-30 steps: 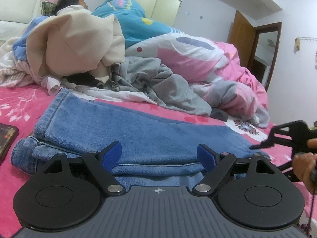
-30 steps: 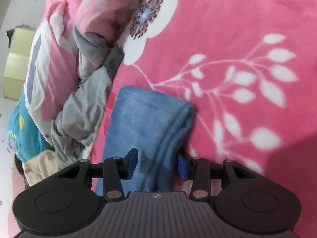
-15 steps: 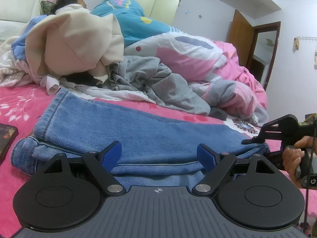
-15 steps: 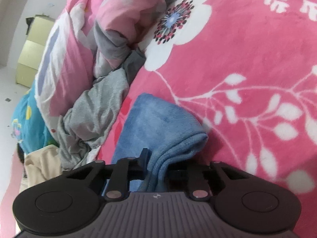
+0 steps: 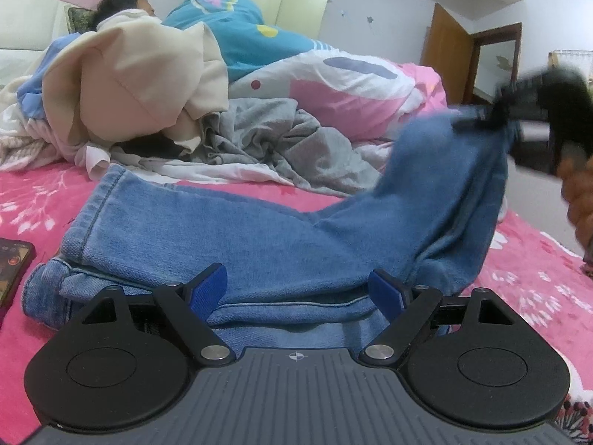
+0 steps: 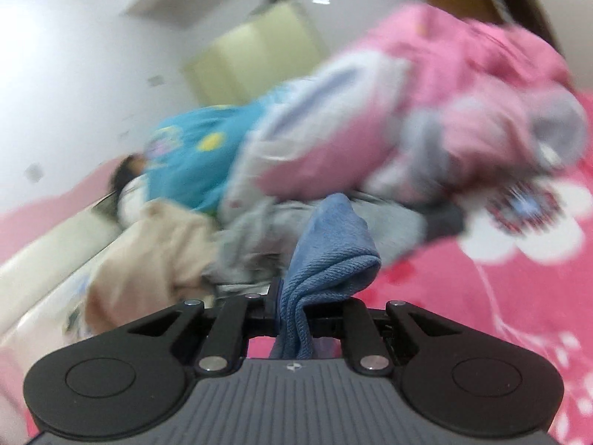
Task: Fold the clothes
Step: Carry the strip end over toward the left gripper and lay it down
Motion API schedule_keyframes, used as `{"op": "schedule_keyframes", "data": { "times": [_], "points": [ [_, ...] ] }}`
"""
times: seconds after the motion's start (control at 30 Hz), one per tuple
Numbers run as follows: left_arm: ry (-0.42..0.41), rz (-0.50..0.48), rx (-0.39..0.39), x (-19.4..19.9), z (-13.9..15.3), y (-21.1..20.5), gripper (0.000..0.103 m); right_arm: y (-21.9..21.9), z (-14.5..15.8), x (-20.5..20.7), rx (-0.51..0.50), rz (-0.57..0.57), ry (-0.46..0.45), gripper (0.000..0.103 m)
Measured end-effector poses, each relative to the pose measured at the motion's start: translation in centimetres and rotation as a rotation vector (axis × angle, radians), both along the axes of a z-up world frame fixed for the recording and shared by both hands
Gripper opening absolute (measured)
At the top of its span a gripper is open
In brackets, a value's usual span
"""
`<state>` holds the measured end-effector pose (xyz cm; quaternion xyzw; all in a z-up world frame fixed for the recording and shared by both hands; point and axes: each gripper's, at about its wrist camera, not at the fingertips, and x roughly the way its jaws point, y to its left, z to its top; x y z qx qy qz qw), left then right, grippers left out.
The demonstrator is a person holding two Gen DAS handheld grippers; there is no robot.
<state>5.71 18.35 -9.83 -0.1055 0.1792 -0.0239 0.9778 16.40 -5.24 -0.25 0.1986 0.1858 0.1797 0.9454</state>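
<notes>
Right gripper [image 6: 292, 315]: jaws closing, pinching the jeans [image 5: 229, 230] hem, raised above the pink bedspread [image 5: 537, 278]. Left gripper [image 5: 296, 289]: fingers spread wide over the waist end, gripping nothing. Jeans halved lengthwise on the bed; crosswise fold looks just begun. Only left view shows the lifted leg and a phone [image 5: 11, 274]

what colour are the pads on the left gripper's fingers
Blue, on black fingers. They show best in the left wrist view, standing apart over the jeans.
</notes>
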Motion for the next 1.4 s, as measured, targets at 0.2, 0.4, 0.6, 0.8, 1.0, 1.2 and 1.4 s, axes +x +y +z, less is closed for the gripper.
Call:
{"op": "schedule_keyframes", "data": {
  "times": [0.2,0.4,0.6,0.8,1.0,1.2,1.4],
  "points": [
    [0.001,-0.005,0.002,-0.1,-0.4,0.0,0.085,6.0,2.3,-2.2,-0.135,0.26,-0.132,0.014],
    [-0.008,-0.021,-0.018,-0.4,-0.7,0.4,0.085,12.1,2.3,-3.8,-0.289,0.477,-0.176,0.013],
    [-0.029,-0.049,-0.065,-1.9,-0.4,1.6,0.084,16.1,0.9,-4.6,-0.437,0.583,-0.179,0.013],
    [-0.078,-0.113,-0.123,-5.1,0.4,3.5,0.084,19.1,-0.3,-6.1,-0.596,0.644,-0.233,0.013],
    [-0.111,-0.183,-0.176,-7.4,1.2,5.3,0.085,22.3,-2.5,-7.5,-0.743,0.7,-0.288,0.013],
    [-0.069,-0.233,-0.154,-8.1,0.7,5.1,0.085,24.8,-4.5,-8.8,-0.883,0.76,-0.327,0.017],
    [-0.021,-0.284,-0.1,-7.2,0.0,4.2,0.085,25.7,-5.1,-10.1,-0.879,0.84,-0.299,0.044]
  ]
}}
